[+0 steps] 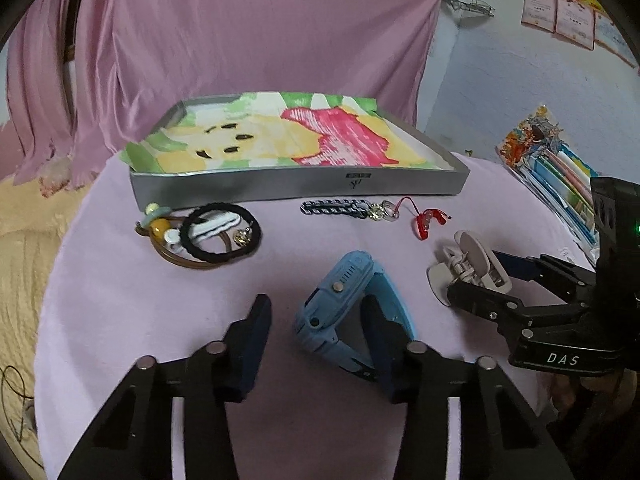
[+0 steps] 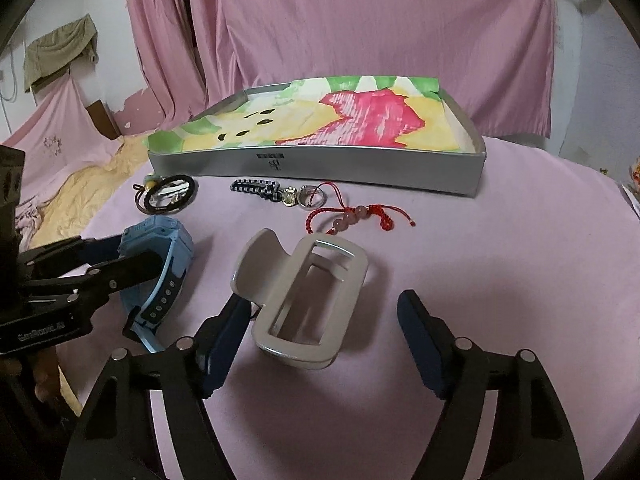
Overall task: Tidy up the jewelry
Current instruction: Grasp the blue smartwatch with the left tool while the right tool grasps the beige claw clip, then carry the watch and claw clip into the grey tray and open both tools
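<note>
On a pink-draped table (image 2: 500,260), the left gripper (image 1: 316,332) stands with jaws spread wide, its right finger against a blue watch (image 1: 340,300) that lies on the cloth, not gripped. The right gripper (image 2: 320,320) is likewise released, its fingers flanking a beige hair clip (image 2: 308,300) at the table's centre; the left finger touches the clip, the right stands apart.

Only the left wrist view shows the stacked papers (image 1: 560,168) at 2 o'clock and the certificates (image 1: 576,16) on the wall. Only the right wrist view shows the red bracelet (image 2: 356,214) spread full, with its pink beads.

At 12 o'clock sits a grey tray (image 2: 320,164) lined with flowered paper. Along its front edge, left to right: hair ties (image 1: 208,236), a braided keychain (image 1: 340,208), then the bracelet. Bare cloth lies open at 3 o'clock; the table edge falls away at 9.
</note>
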A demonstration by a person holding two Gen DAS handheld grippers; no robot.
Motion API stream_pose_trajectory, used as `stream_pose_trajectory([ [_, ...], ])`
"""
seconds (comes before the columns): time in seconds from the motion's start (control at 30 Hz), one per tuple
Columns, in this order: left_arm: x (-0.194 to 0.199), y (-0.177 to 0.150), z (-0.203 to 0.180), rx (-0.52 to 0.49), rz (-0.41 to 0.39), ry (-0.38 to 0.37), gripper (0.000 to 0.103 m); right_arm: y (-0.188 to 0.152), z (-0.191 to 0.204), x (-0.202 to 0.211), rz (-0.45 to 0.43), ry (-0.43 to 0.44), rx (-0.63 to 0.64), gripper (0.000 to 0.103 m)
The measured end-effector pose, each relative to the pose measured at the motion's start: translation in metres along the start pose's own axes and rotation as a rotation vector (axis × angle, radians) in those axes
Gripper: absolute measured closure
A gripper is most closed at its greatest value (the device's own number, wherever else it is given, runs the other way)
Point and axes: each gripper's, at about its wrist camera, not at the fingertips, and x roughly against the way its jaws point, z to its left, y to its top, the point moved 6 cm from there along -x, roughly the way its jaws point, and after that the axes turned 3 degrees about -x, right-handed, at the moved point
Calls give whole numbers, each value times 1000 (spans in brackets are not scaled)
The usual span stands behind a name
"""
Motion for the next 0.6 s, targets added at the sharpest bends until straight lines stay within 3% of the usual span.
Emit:
stream_pose_trajectory([
  [0.03, -2, 0, -1, 4, 7, -14, 71, 0, 1, 0, -1, 0, 1, 35],
  [0.17, -4, 0, -4, 1, 17, -13, 74, 1, 7, -1, -5, 27, 4, 54],
  [0.37, -1, 2, -1, 49, 5, -10, 78, 2, 6, 2, -21, 67, -21, 55],
  [0.6, 18, 26, 0, 83, -98, -16, 78, 22, 2, 24, -131, 108, -37, 55],
])
